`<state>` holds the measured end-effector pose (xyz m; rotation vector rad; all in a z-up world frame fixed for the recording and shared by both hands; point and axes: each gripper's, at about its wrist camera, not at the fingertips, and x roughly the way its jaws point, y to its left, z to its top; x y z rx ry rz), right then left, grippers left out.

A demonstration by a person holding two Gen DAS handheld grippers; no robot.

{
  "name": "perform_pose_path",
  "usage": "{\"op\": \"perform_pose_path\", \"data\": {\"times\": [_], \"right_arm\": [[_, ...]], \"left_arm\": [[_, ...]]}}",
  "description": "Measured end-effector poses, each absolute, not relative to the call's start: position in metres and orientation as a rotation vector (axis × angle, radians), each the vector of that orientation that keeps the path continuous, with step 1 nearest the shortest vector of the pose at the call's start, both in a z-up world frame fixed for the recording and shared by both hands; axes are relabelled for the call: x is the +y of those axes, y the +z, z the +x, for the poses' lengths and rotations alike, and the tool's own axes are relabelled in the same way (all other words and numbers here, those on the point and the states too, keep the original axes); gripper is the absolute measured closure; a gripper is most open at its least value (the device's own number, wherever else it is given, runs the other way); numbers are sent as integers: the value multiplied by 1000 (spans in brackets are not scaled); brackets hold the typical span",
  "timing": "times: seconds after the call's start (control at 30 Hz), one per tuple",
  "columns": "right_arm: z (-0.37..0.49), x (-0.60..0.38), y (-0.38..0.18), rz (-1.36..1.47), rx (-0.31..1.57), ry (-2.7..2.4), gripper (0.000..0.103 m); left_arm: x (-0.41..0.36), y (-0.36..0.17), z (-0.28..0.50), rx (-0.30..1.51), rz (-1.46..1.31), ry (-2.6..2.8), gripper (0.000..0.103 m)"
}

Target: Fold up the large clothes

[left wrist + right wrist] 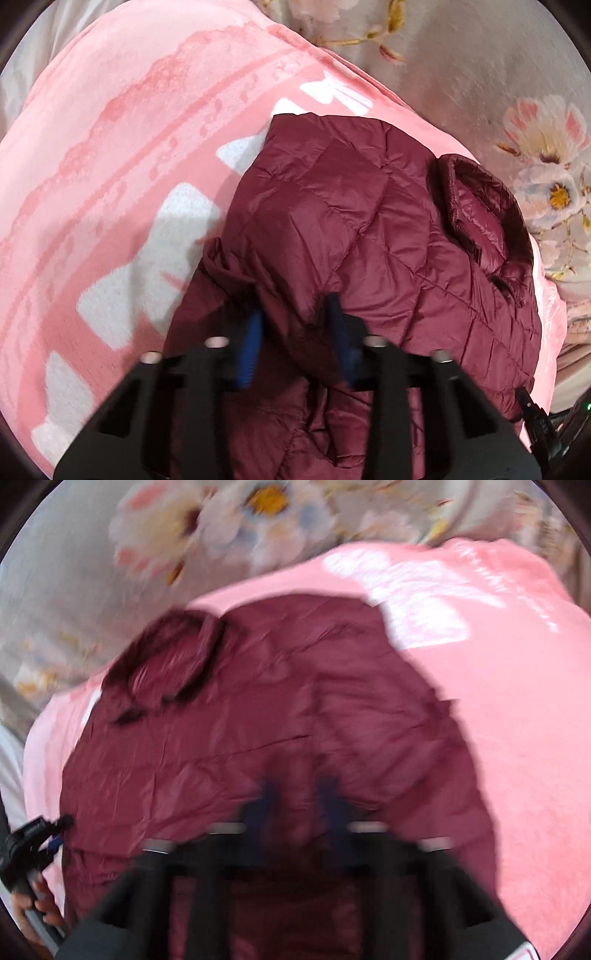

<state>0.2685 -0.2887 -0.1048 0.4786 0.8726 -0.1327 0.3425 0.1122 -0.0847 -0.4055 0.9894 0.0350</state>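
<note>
A maroon quilted puffer jacket (354, 221) lies on a pink blanket (110, 147), its collar (476, 199) at the far right. My left gripper (293, 317) is shut on a raised fold of the jacket's near edge; fabric bunches between the blue fingers (253, 339). In the blurred right wrist view the jacket (258, 709) fills the middle, collar (173, 664) at far left. My right gripper (299, 797) is shut on jacket fabric between its dark blue fingers (269, 801). The left gripper shows at that view's left edge (33, 842).
The pink blanket (498, 701) with white patches covers a bed. A grey sheet with flower prints (480, 92) lies beyond it, also in the right wrist view (184, 535). The right gripper's tip shows at the left view's lower right edge (535, 413).
</note>
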Motion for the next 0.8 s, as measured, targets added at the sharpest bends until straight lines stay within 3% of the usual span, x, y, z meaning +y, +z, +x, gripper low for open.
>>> {"op": "perform_pose_path", "data": {"times": [0.03, 0.2, 0.33, 0.47, 0.67, 0.8], "right_arm": [[267, -286, -101, 483, 859, -126, 101], [238, -271, -62, 392, 699, -119, 102], [253, -276, -107, 367, 832, -155, 102], [255, -269, -127, 314, 850, -167, 101], [239, -266, -99, 270, 832, -230, 93], [223, -267, -53, 300, 708, -209, 89]], "left_arm": [[112, -84, 341, 987, -395, 31, 89], [111, -87, 332, 973, -360, 20, 95], [104, -95, 327, 972, -337, 34, 95], [99, -97, 327, 967, -291, 51, 95], [94, -69, 314, 934, -222, 52, 90], [78, -30, 307, 844, -203, -13, 70]]}}
